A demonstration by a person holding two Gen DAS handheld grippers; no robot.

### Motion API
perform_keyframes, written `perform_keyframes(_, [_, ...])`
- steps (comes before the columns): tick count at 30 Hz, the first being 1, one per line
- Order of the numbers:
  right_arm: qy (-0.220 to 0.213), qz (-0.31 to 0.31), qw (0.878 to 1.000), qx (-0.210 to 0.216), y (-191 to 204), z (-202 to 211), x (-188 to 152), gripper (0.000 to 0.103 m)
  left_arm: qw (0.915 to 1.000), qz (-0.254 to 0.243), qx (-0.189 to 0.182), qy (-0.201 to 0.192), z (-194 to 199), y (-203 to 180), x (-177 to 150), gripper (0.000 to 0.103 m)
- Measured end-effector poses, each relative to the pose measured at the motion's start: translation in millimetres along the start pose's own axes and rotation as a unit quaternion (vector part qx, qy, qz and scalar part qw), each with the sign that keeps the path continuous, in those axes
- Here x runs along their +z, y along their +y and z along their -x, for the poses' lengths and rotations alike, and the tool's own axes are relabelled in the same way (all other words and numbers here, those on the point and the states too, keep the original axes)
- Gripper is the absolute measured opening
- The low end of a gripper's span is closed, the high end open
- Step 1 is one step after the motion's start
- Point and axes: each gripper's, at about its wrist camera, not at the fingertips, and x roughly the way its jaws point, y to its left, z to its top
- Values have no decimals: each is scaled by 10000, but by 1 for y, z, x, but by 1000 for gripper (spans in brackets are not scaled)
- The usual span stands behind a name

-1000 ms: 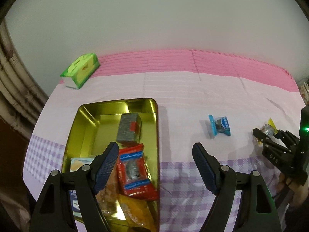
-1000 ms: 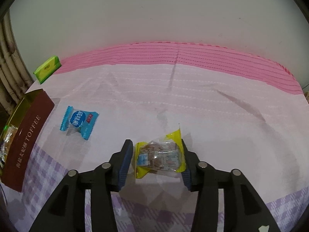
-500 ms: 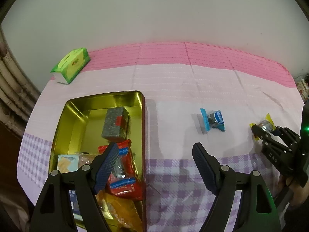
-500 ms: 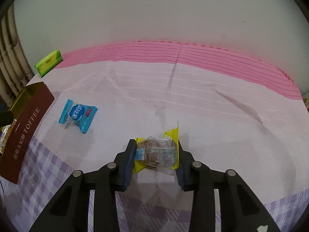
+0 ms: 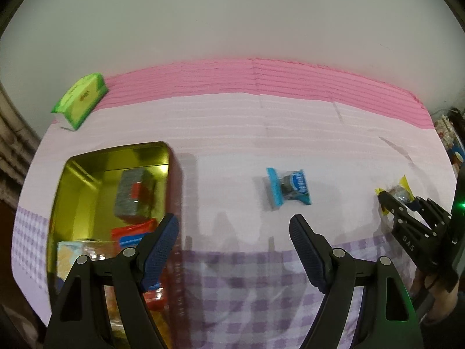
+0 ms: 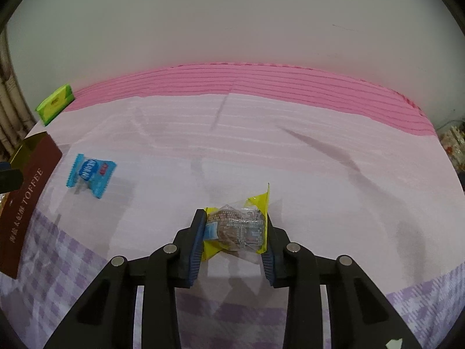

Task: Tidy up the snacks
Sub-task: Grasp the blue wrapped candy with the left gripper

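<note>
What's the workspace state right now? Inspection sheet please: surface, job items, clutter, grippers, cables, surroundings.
Surface: tablecloth, pale pink with a pink band at the far edge and purple check near; creased.
Job's things: gold tin holds several wrapped snacks; blue-wrapped snack lies loose on the cloth; yellow-wrapped snack sits between the right pads.
Clutter: green tissue pack at the far left corner.
Grippers: left gripper open, empty, above the cloth beside the tin; right gripper closing, pads pressing the yellow-wrapped snack.
Cables: nothing seen.
Surroundings: plain wall behind.
</note>
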Motion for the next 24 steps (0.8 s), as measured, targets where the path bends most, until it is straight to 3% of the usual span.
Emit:
perform_keyframes(10, [5,-258,9996,-110,-16,1,-3,31,9990,-292,-329,102,-24,-34,8,79])
perform_keyframes(16, [1,-270,9996,-105,-18,3,-4,31,9984,-212,-503,152,-41,-43,16,79])
perform_keyframes(24, [-3,-294,9995,-82,-20,4,-6,32,9987,-100,-447,206,-63,-46,22,78])
